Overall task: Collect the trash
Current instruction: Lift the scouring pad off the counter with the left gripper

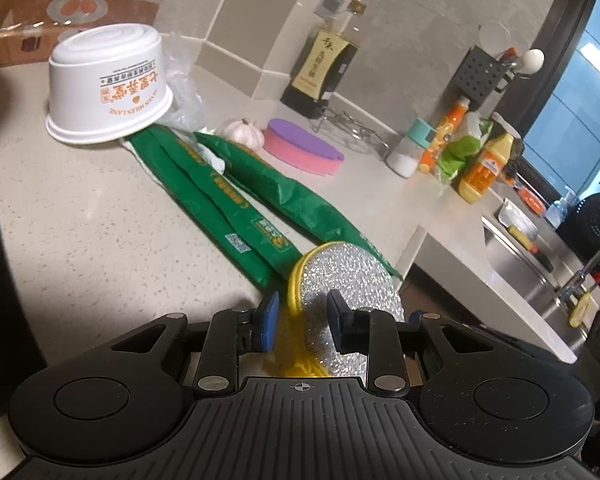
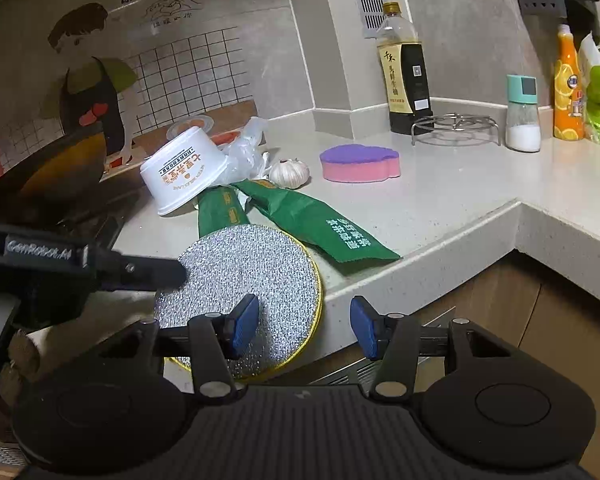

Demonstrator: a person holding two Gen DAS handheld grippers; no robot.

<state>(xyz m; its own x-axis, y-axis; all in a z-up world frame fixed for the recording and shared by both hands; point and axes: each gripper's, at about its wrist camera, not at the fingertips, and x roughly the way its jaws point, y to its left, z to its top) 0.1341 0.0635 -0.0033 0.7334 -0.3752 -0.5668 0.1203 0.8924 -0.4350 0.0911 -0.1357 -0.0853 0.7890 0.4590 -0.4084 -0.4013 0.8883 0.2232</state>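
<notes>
1. a silver scrubbing pad [image 1: 350,280] with a yellow rim is seen at the counter edge [image 2: 420,248], just ahead of both grippers.
2. the left gripper [image 1: 303,322] is held with its jaws apart, the pad's near edge standing between them; no pressing is shown.
3. the right gripper [image 2: 305,328] is held open; the pad lies under its left finger only.
4. green wrappers [image 1: 220,200] run away from the jaws toward an upturned white cup [image 1: 108,88].
5. the left gripper is judged nearer.
</notes>
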